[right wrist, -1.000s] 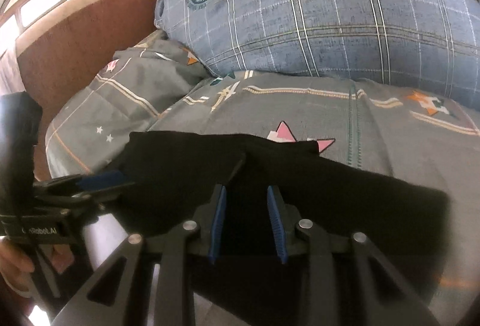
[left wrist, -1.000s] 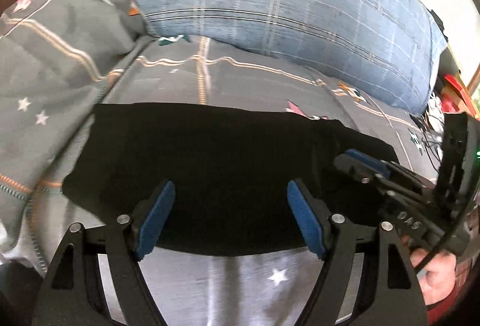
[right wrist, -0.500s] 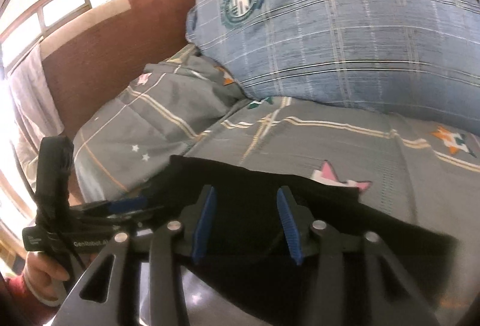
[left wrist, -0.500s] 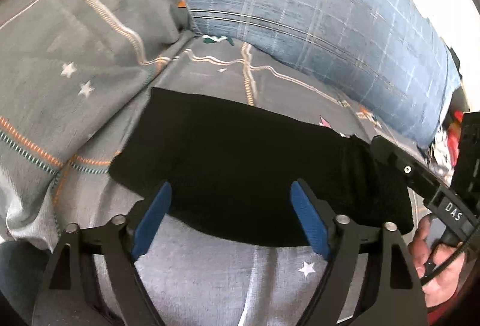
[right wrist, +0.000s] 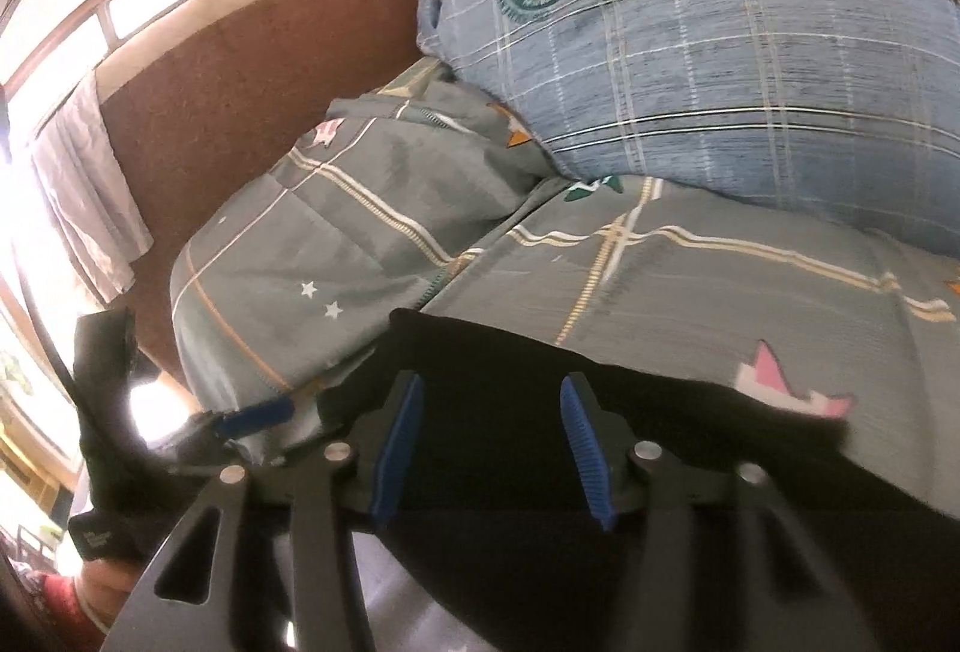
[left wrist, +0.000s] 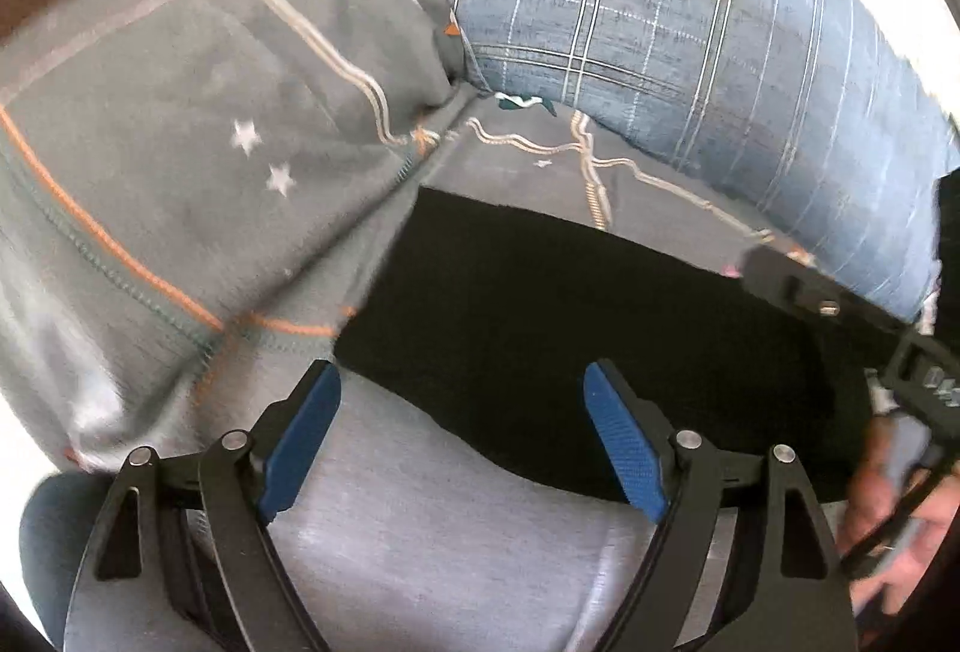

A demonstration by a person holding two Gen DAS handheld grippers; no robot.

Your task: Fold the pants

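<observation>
The black pants (left wrist: pixel 588 328) lie folded flat in a wide band on the grey patterned bedsheet (left wrist: pixel 456 544). My left gripper (left wrist: pixel 462 412) is open and empty, raised above the pants' near left edge. My right gripper (right wrist: pixel 489 424) is open and empty above the pants (right wrist: pixel 660 472), which fill the lower part of its view. The right gripper's body shows at the right of the left wrist view (left wrist: pixel 840 316). The left gripper shows at the left of the right wrist view (right wrist: pixel 252 418).
A big blue plaid pillow (left wrist: pixel 690 22) lies behind the pants. A grey quilt (left wrist: pixel 180 160) is bunched up on the left. A brown headboard (right wrist: pixel 240 100) and a window (right wrist: pixel 120 10) stand beyond it.
Both grippers have lifted and drawn back from the pants. The right gripper's jaws have opened wider. The pants stay flat on the bed.
</observation>
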